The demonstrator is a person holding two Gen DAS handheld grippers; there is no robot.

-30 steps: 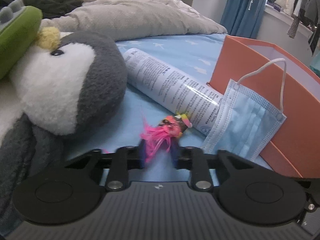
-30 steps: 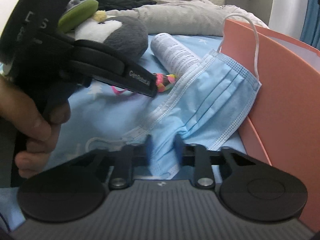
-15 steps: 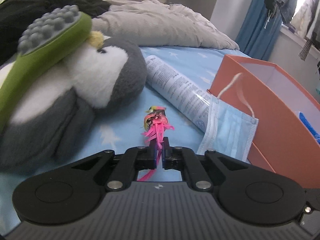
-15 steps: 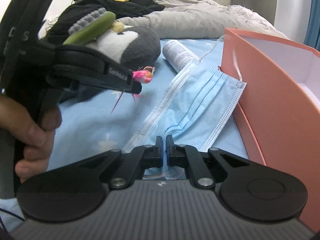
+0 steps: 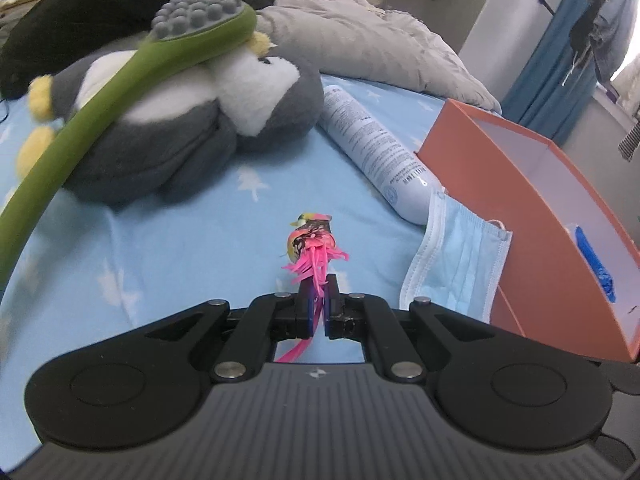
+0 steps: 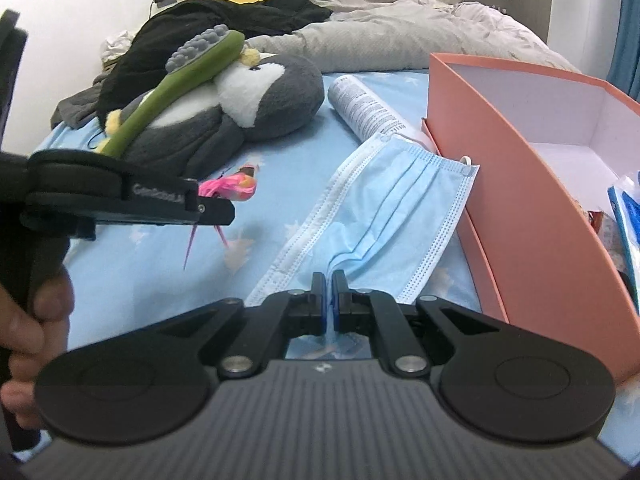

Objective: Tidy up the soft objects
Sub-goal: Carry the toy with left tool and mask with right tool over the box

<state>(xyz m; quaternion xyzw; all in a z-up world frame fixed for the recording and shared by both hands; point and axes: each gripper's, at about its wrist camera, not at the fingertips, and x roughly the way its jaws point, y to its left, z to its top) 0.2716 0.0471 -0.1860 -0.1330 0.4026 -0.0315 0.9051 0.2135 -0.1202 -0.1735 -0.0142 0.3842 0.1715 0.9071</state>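
My left gripper [image 5: 318, 298] is shut on a small pink feathered toy [image 5: 311, 246] and holds it above the blue bed sheet; gripper and toy also show in the right wrist view [image 6: 232, 187]. My right gripper [image 6: 329, 294] is shut on the near edge of a blue face mask [image 6: 384, 216], whose far end leans against the orange box [image 6: 516, 184]. The mask [image 5: 460, 264] and the box [image 5: 532, 216] also show in the left wrist view. A grey and white penguin plush [image 5: 192, 120] lies at the back left.
A green massage brush [image 5: 120, 92] rests on the penguin. A white printed tube [image 5: 372, 148] lies between the penguin and the box. A grey duvet [image 5: 360, 44] and black clothes [image 6: 208, 28] lie behind. The box holds some blue items [image 6: 628, 224].
Both grippers closed, the left on the pink toy, the right on the mask. Both have lifted: the toy is off the sheet and the mask's near edge is raised.
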